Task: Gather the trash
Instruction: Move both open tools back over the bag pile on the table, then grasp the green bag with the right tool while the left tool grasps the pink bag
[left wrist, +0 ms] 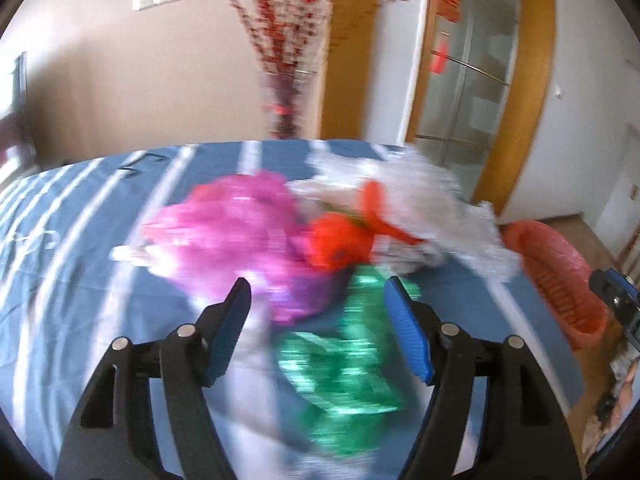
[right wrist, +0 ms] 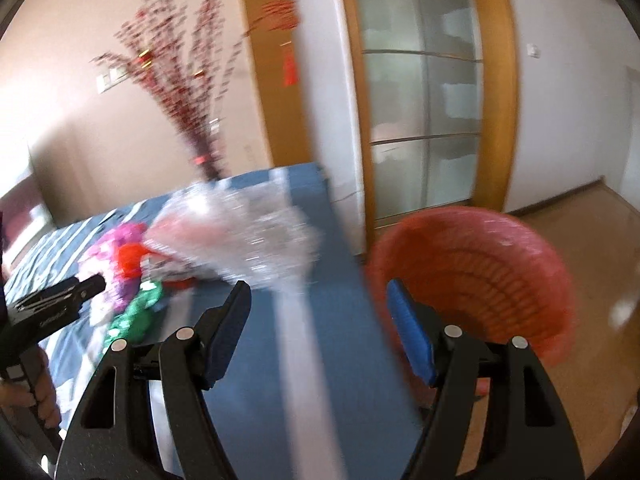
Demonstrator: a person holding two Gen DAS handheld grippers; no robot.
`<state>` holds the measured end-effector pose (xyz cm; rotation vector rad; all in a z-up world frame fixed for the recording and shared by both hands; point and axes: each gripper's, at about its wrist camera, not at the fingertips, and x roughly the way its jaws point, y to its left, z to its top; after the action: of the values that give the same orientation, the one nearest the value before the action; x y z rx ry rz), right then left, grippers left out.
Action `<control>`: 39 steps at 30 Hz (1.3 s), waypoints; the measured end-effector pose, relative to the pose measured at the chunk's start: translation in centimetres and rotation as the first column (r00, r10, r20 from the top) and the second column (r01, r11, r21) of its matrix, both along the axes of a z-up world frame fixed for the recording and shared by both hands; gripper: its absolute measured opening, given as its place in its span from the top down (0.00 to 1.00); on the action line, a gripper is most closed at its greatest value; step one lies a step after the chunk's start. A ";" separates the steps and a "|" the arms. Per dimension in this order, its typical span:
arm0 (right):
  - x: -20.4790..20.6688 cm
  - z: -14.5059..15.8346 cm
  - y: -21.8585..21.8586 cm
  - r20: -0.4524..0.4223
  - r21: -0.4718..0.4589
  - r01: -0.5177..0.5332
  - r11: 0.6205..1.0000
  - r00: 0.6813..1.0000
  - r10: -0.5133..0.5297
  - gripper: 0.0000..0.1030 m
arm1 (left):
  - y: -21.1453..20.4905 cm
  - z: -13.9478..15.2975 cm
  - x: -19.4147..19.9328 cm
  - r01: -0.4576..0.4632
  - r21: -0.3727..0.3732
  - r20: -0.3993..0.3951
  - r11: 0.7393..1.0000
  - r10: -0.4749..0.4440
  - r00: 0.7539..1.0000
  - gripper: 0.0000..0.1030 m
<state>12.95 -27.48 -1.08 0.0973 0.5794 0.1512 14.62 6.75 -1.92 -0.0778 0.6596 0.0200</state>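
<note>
Red basket (right wrist: 472,280) beside the table looks empty; both grippers (left wrist: 318,296) (right wrist: 318,296) gape wide, holding nothing.

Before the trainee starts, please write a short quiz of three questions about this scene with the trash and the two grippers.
1. True or false: the left gripper is closed on the green wrapper.
2. Where does the red basket stand?
A. on the blue striped cloth
B. on the floor beside the table's edge
C. between the right gripper's jaws
3. Fill in: the crumpled piece beside the pink wrapper, in front of the clear plastic bag, has the colour ____.

Key:
1. False. Its jaws stand open, holding nothing.
2. B. The right gripper is also open and empty.
3. Orange.
</note>
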 end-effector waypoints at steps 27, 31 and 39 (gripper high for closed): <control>3.2 -6.5 17.9 -0.236 -0.011 -0.255 0.967 0.940 0.245 0.51 | 13.0 -2.4 -0.9 -0.228 -0.096 -0.054 0.969 0.224 0.973 0.26; 3.2 -6.5 17.7 -0.233 -0.028 -0.251 0.968 0.943 0.238 0.70 | 12.3 -2.3 -0.5 -0.214 -0.102 -0.055 0.971 0.209 0.976 0.26; 2.5 -6.4 15.3 -0.221 -0.046 -0.214 0.976 0.955 0.199 0.73 | 9.5 -1.9 0.9 -0.161 -0.117 -0.054 0.980 0.155 0.986 0.25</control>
<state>15.44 -12.19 -7.47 -0.0154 0.8114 0.3271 15.47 16.26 -3.87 -0.2473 0.6982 0.1354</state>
